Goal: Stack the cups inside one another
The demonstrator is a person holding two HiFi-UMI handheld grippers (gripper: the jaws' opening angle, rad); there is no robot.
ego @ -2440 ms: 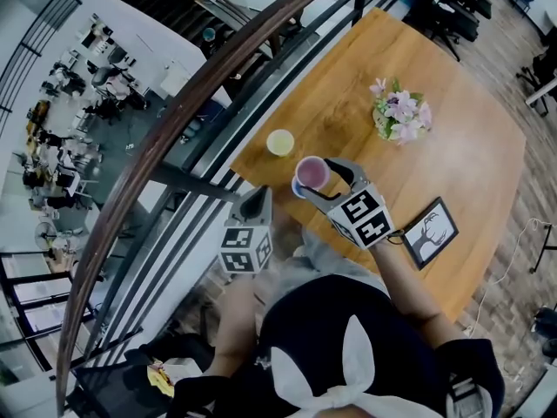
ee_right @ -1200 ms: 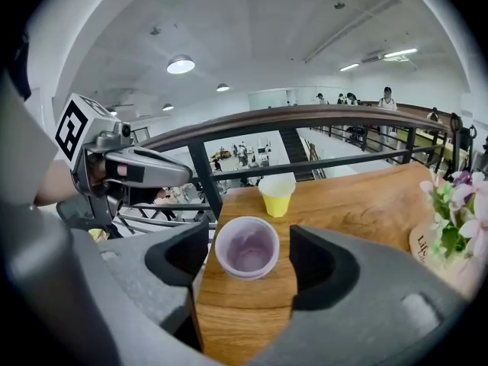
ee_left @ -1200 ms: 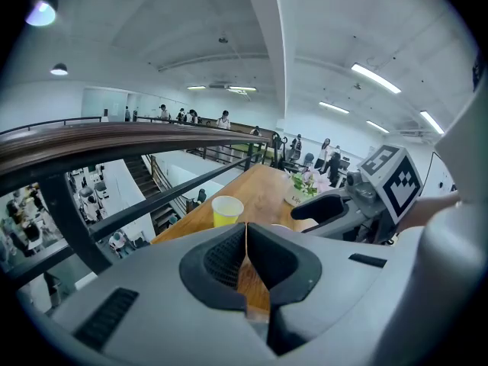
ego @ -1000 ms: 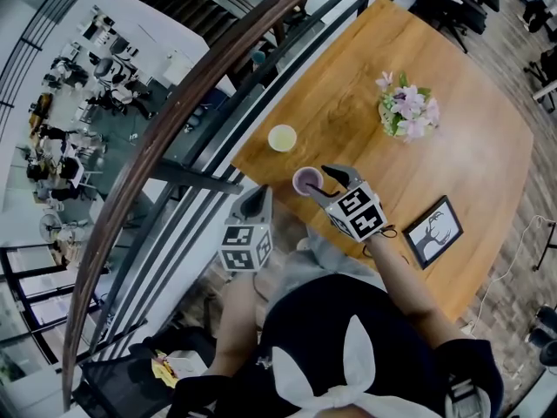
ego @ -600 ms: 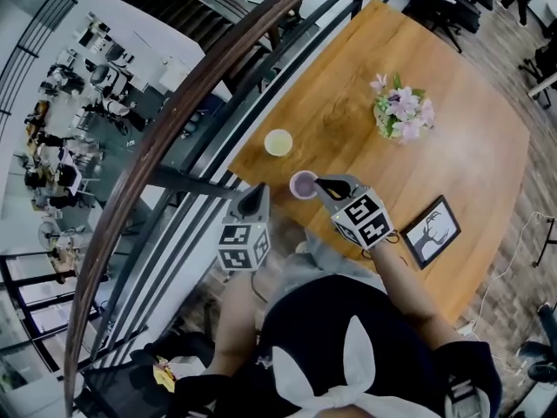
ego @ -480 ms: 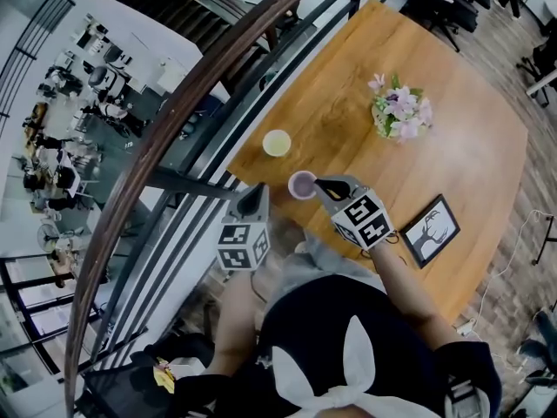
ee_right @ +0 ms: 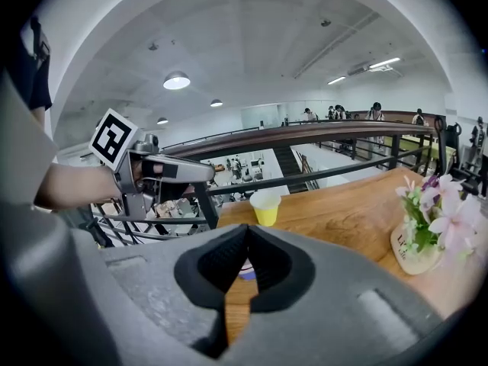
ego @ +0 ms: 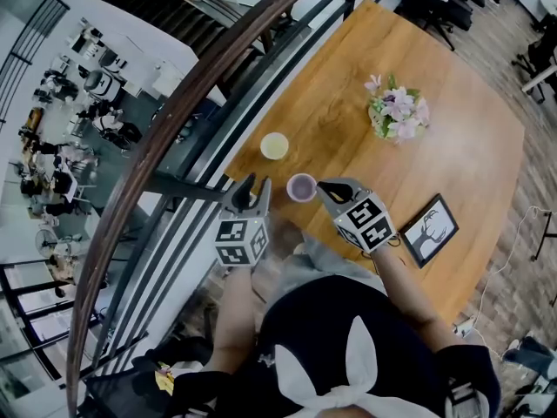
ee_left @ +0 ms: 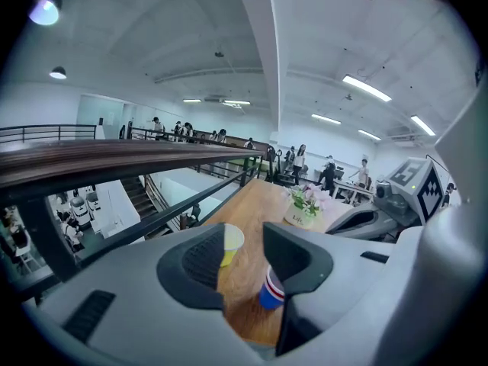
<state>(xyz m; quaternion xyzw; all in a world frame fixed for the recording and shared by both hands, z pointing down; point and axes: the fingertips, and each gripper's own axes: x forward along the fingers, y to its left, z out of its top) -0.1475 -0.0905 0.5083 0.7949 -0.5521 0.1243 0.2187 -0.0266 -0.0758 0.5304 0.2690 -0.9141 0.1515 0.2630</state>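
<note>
A yellow cup [ego: 275, 145] stands near the table's left edge. Just nearer me stands a blue cup with a purple inside [ego: 302, 186], apart from the yellow one. My right gripper [ego: 324, 185] is shut and empty, its tips right beside the blue cup. My left gripper [ego: 252, 188] hovers off the table's edge, left of the blue cup. Its jaws have just been opening, with nothing between them. In the left gripper view, the yellow cup [ee_left: 230, 242] and the blue cup [ee_left: 270, 291] show beyond the jaws. The right gripper view shows the yellow cup [ee_right: 265, 207] ahead.
A flower pot [ego: 396, 116] stands at the far side of the wooden table [ego: 452, 172], and a framed picture [ego: 430, 230] lies at the right. A dark railing [ego: 187, 116] runs along the table's left edge, with a drop to a lower floor beyond.
The right gripper set the blue cup down on the table, let go and shut beside it. The left gripper moved up toward the table edge and its jaws parted.
</note>
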